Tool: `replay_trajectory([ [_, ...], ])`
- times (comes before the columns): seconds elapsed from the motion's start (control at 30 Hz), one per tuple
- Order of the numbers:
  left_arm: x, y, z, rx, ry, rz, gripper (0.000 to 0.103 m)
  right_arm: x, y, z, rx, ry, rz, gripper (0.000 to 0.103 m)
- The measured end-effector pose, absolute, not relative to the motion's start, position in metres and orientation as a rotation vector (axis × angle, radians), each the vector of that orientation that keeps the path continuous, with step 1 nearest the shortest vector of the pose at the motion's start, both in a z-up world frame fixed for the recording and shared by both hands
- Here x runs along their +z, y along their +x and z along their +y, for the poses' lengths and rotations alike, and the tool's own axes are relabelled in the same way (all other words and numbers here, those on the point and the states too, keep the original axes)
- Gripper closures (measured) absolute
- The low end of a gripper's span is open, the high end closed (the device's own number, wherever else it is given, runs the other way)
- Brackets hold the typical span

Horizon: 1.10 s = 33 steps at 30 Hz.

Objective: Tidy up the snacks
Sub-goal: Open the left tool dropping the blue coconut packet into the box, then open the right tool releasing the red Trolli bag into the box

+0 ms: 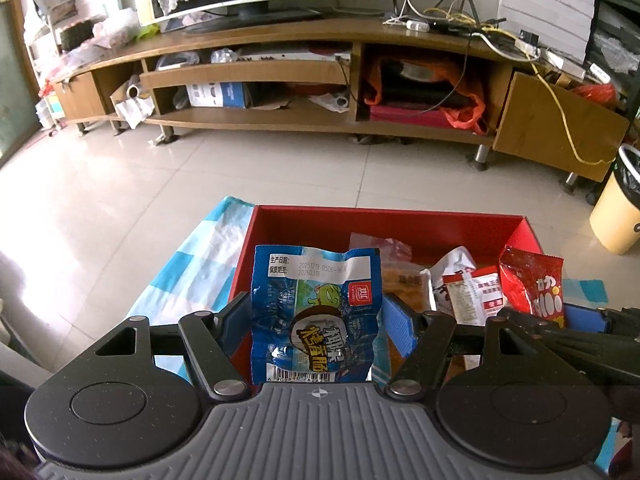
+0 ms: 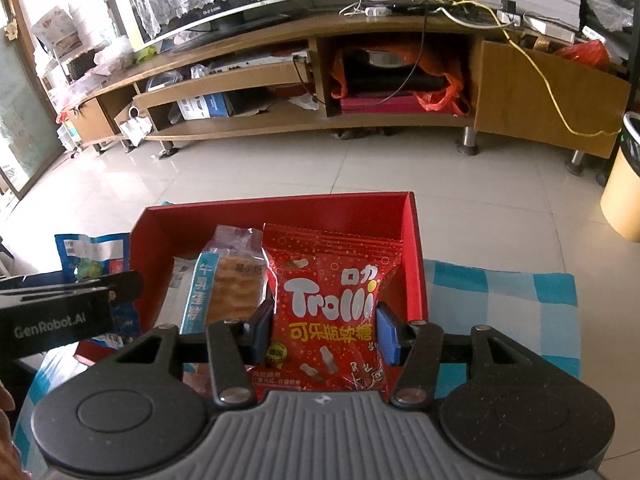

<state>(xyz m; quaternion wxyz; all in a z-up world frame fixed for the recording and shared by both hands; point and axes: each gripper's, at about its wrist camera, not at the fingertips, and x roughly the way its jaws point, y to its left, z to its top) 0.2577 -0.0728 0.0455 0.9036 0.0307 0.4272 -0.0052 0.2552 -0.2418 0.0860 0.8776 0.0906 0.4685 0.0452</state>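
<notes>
blue sausage packet (image 1: 316, 312): clamped upright in the left gripper (image 1: 316, 320); long axis running along the fingers; hanging over the red box's (image 1: 384, 220) left wall
Trolli gummy bag (image 2: 328, 312): pinched at mid-height by the right gripper (image 2: 326, 334); over the box's right half, near its right wall
relation: both packets sit above the open box; release means straight down
nearer hand: neither; side by side

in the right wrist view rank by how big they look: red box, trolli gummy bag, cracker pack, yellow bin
1. red box
2. Trolli gummy bag, though it sits closest to the camera, which inflates it
3. cracker pack and yellow bin: unsure, since the pack is partly hidden and the bin is cut off by the frame edge and farther away.
</notes>
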Motion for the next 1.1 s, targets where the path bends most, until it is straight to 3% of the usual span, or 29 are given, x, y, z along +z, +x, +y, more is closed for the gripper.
replay_trajectory([
  [0.13,0.038,0.263,-0.074,-0.002,0.072,0.904,0.028,0.077,0.263,-0.238,0.098,0.181,0.997,0.051],
  [0.27,0.035,0.266,-0.074,0.002,0.078,0.908,0.034,0.071,0.267,-0.236,0.096,0.178,1.01,0.051],
  [0.5,0.028,0.27,-0.076,0.006,0.092,0.921,0.033,0.06,0.273,-0.235,0.104,0.186,1.048,0.05],
  [1.1,0.032,0.265,-0.078,0.002,0.093,0.909,0.019,0.058,0.274,-0.233,0.084,0.185,1.06,0.049],
])
